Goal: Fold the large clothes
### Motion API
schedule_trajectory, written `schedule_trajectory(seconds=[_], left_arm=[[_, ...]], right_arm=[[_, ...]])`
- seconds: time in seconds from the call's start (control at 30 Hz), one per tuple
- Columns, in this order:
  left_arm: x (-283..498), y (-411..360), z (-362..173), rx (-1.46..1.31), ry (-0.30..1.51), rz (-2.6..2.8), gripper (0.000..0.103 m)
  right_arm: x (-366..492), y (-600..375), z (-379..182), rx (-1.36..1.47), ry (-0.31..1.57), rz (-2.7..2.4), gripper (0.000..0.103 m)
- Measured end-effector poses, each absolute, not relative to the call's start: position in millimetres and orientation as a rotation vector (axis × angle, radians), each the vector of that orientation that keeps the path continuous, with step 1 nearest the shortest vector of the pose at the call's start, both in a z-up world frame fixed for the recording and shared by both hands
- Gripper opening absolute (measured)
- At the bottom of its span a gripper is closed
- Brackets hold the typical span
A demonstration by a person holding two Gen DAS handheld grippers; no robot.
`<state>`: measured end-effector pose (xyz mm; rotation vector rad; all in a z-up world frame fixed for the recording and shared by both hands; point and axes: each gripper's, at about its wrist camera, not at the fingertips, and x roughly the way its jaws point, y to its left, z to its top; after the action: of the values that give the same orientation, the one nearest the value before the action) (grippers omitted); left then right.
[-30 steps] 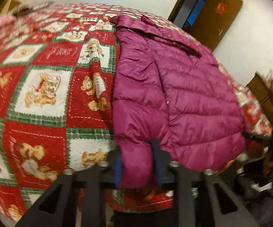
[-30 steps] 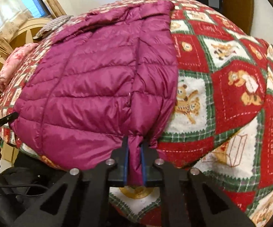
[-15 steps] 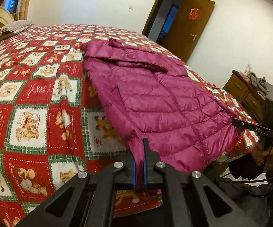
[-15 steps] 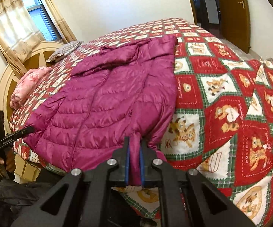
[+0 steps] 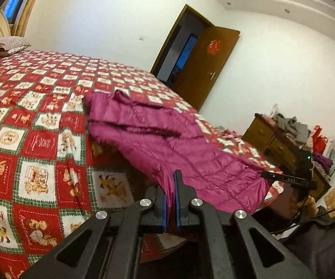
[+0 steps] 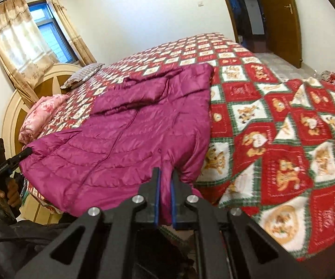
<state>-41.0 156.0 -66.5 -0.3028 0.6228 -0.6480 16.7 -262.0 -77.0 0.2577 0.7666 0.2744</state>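
Observation:
A magenta quilted puffer jacket [image 5: 167, 139] lies across the near part of a bed, its hem lifted off the quilt. My left gripper [image 5: 171, 181] is shut on one hem corner, the cloth pinched between its blue pads. My right gripper [image 6: 165, 179] is shut on the other hem corner of the jacket [image 6: 132, 125]. Each view shows the other gripper at the jacket's far corner: the right gripper [image 5: 288, 180] in the left wrist view, the left gripper [image 6: 9, 162] in the right wrist view. The collar end rests on the bed.
The bed wears a red, green and white bear-print quilt [image 5: 32, 127]. Pillows [image 6: 83, 74] and a rounded headboard [image 6: 28, 97] are at its head. A wooden dresser piled with clothes [image 5: 283, 139] stands beside the bed, near an open brown door [image 5: 204, 65].
Both grippers rose with the hem corners, lifting the jacket's lower edge off the bed. The left jaws closed tight on the cloth. Both views tilted up toward the walls.

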Motion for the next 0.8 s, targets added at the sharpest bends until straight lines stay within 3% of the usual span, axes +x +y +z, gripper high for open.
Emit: schedule_trajectory(seconds=[0.3,0.6,0.73,0.8], left_arm=[[-59,156,-28,-0.275,0.529,-0.743,0.004],[-26,150,-11,-0.304,0.502,-0.728,0.004],[-21,153,-5,-0.314,0.475,-0.752,0.004],[-18,156,-6,-0.335,0.468,-0.757,0.004]], right_arm=[[12,-277,-42,0.307,0.682,0.263,0.006],[50,-280,-50,0.318,0.707,0.262,0.005],[53,-282,-61,0.279,0.814,0.241,0.009],[50,-285,-74,0.293,0.884,0.217,0.017]])
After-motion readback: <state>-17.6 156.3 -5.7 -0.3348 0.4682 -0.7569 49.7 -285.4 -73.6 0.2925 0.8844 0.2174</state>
